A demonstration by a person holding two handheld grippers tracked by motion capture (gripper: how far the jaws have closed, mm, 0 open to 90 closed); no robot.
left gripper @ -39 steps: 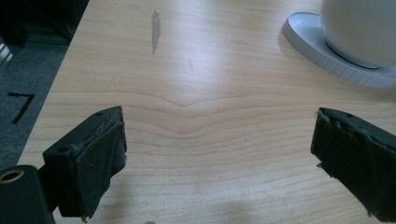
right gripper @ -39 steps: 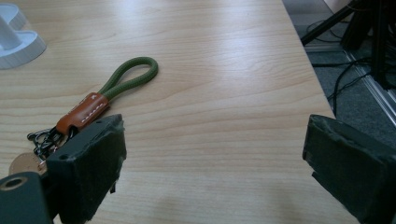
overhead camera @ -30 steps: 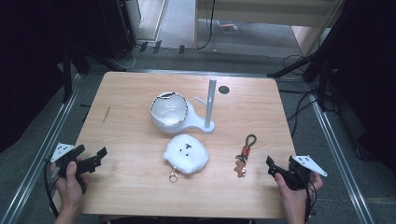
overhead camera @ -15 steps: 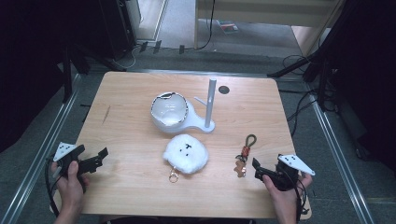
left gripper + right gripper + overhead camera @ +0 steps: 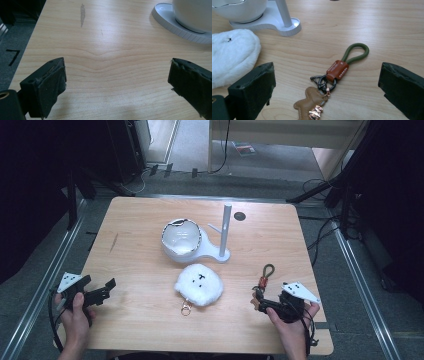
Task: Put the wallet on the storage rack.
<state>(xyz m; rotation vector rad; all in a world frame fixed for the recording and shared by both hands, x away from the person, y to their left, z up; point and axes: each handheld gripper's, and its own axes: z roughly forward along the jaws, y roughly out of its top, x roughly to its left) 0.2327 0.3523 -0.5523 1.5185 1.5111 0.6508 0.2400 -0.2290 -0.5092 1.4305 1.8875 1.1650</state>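
Observation:
A keychain (image 5: 263, 279) (image 5: 332, 79) with a green cord loop, a brown leather tab and a small brown bear charm lies on the wooden table at the right front. My right gripper (image 5: 261, 301) (image 5: 325, 93) stands open, its jaws on either side of the charm end without touching it. A white fluffy pouch (image 5: 198, 284) (image 5: 232, 56) with a gold clasp lies at the table's middle. Behind it stands a white stand (image 5: 197, 240) (image 5: 265, 17) with a bowl and an upright post. My left gripper (image 5: 102, 290) (image 5: 115, 86) is open over bare wood at the front left.
A small dark round disc (image 5: 240, 216) sits near the far edge of the table (image 5: 130, 220). A grey scuff (image 5: 82, 11) marks the wood left of the stand. Metal rails and cables run along the floor on both sides.
My right gripper has moved left and forward to the keychain, so its jaws now flank the charm end. The left gripper has stayed put.

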